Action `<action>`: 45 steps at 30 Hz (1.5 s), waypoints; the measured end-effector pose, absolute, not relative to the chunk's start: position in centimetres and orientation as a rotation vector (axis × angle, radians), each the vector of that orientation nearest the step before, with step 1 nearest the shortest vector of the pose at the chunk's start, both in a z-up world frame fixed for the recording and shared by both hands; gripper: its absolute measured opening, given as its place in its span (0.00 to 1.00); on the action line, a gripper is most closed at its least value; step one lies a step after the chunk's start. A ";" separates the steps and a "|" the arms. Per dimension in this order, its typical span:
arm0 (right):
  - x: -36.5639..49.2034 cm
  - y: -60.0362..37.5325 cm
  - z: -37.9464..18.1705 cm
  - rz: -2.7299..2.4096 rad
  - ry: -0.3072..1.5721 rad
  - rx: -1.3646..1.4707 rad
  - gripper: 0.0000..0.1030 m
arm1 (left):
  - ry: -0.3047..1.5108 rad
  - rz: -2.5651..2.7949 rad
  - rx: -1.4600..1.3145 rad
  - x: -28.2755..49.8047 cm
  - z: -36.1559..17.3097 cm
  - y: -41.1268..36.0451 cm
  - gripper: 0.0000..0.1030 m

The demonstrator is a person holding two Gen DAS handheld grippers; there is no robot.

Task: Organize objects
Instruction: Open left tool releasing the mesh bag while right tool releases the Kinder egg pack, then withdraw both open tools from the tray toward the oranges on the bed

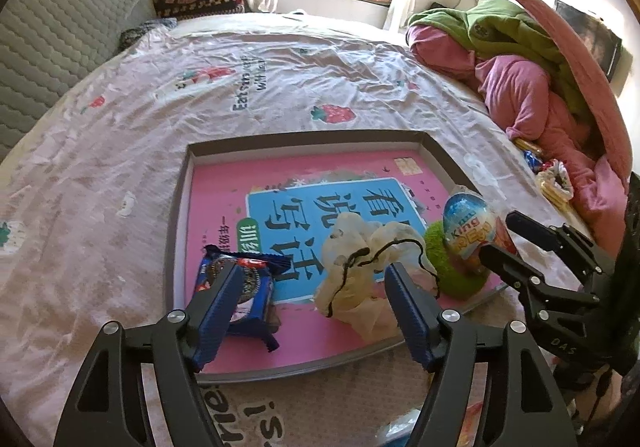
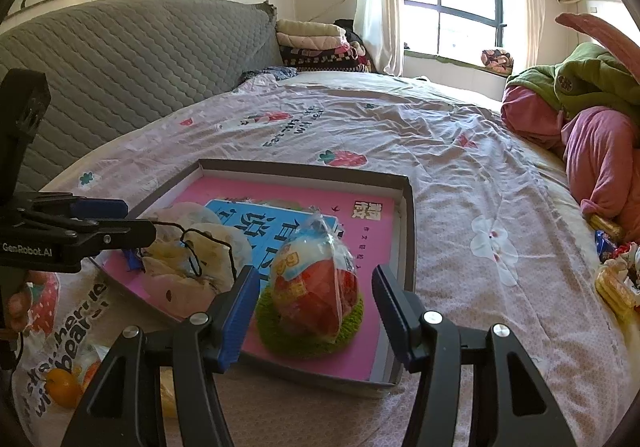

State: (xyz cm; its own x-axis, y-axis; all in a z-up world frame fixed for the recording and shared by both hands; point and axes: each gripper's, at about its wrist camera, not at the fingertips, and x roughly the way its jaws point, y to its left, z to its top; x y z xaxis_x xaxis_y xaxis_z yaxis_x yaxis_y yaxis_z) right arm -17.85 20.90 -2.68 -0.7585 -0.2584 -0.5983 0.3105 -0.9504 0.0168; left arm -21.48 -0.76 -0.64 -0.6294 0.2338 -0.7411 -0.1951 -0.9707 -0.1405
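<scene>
A shallow grey tray (image 1: 180, 207) with a pink book as its floor lies on the bed; it also shows in the right wrist view (image 2: 406, 215). In it are a blue cookie packet (image 1: 256, 287), a crumpled whitish bag with a black cord (image 1: 360, 259) (image 2: 192, 259), and a wrapped toy egg (image 1: 472, 231) (image 2: 316, 287) standing on a green fuzzy pad (image 1: 452, 267) (image 2: 272, 335). My left gripper (image 1: 312, 287) is open above the packet and bag. My right gripper (image 2: 316, 303) is open, its fingers on either side of the egg, not touching it.
Pink and green bedding (image 1: 520, 79) is piled at the right. Loose snacks (image 2: 612, 287) lie on the sheet at the right edge. A small orange fruit (image 2: 60, 387) lies on the bed at the lower left. A grey padded headboard (image 2: 120, 59) stands to the left.
</scene>
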 end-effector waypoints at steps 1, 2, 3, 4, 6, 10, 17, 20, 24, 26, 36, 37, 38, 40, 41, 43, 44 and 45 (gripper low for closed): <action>-17.8 20.9 -2.6 -2.687 0.118 0.894 0.57 | -0.067 2.646 -1.207 -21.4 -0.6 -0.8 0.73; -17.7 20.9 -2.5 -2.688 0.117 0.888 0.57 | -0.066 2.650 -1.205 -21.3 -0.5 -0.9 0.73; -17.7 20.9 -2.4 -2.689 0.116 0.884 0.57 | -0.064 2.652 -1.204 -21.2 -0.5 -0.9 0.73; -17.7 20.9 -2.3 -2.688 0.115 0.880 0.57 | -0.059 2.657 -1.202 -21.1 -0.4 -1.0 0.73; -17.5 20.8 -2.2 -2.688 0.113 0.872 0.57 | -0.051 2.669 -1.197 -20.8 -0.4 -1.1 0.73; -17.4 20.8 -1.9 -2.684 0.111 0.862 0.57 | -0.052 2.683 -1.184 -20.2 -0.1 -1.3 0.73; -17.2 20.6 -1.7 -2.683 0.110 0.851 0.57 | -0.062 2.700 -1.161 -19.5 0.5 -1.9 0.73; -17.1 20.6 -1.7 -2.686 0.111 0.849 0.57 | -0.070 2.711 -1.148 -19.3 0.7 -2.1 0.73; -16.9 20.6 -1.5 -2.686 0.096 0.839 0.57 | -0.046 2.737 -1.127 -18.9 1.0 -2.1 0.73; -16.8 20.6 -1.4 -2.689 0.088 0.831 0.58 | -0.039 2.746 -1.113 -18.6 1.1 -2.0 0.73; -15.7 20.9 -0.3 -2.684 0.049 0.770 0.68 | 0.014 2.795 -1.017 -16.6 2.2 -1.3 0.74; -15.5 20.8 -0.2 -2.684 0.050 0.764 0.68 | 0.018 2.798 -1.008 -16.4 2.4 -1.4 0.74; -15.4 20.8 -0.1 -2.685 0.049 0.761 0.68 | 0.022 2.801 -0.999 -16.2 2.5 -1.3 0.74; -15.2 20.8 0.0 -2.686 0.047 0.753 0.69 | 0.032 2.803 -0.984 -15.7 2.7 -1.2 0.74; -15.0 20.8 0.1 -2.686 0.047 0.752 0.69 | 0.038 2.806 -0.978 -15.4 2.8 -1.2 0.74; -14.7 20.8 0.2 -2.685 0.044 0.748 0.69 | 0.045 2.812 -0.971 -14.9 2.8 -1.4 0.74; -14.5 20.8 0.3 -2.683 0.043 0.744 0.69 | 0.044 2.814 -0.968 -14.6 2.8 -1.5 0.74; -14.2 20.7 0.4 -2.685 0.042 0.738 0.69 | 0.046 2.814 -0.968 -14.4 2.7 -1.5 0.74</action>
State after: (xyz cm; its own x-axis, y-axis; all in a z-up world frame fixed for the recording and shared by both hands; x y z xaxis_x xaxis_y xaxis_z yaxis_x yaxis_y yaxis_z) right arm -14.24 20.73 0.39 -0.8010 -0.3293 -0.5000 0.3449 -0.9364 0.0642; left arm -14.45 -1.49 2.68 -0.7760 0.1460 -0.6137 -0.1660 -0.9858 -0.0247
